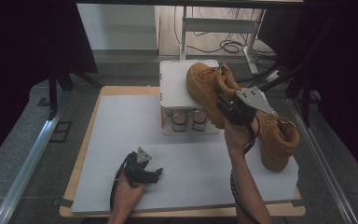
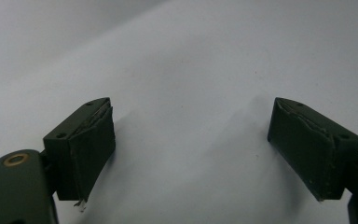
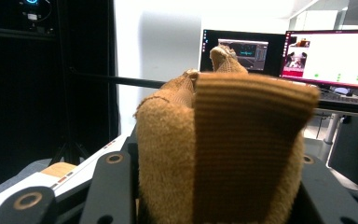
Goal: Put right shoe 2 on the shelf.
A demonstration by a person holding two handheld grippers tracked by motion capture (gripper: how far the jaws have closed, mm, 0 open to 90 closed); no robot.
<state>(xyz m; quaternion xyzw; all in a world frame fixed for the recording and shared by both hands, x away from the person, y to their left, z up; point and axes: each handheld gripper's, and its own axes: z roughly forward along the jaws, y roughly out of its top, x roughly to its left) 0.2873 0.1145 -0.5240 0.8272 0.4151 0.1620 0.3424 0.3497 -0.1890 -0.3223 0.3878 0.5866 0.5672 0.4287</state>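
- At about one o'clock on the tabletop (image 1: 121, 121), the right gripper (image 1: 230, 108) holds a tan suede high-top boot (image 1: 207, 91) in the air, its jaws clenched on the ribbed collar and padded heel, as the right gripper view (image 3: 223, 154) shows from close by.
- That boot hangs over the flat top of a white two-tier shoe rack (image 1: 175, 86) at twelve o'clock; I cannot tell whether the sole touches it yet.
- A second tan boot (image 1: 277, 140) stands at three o'clock, just beside the right forearm.
- The left gripper (image 1: 151, 173) rests near six o'clock, jaws released and wide over the bare white mat (image 2: 191, 56).
- Judged step: setting the first boot on the rack.
- Next move calls for lowering it until the sole sits flat, then letting go.
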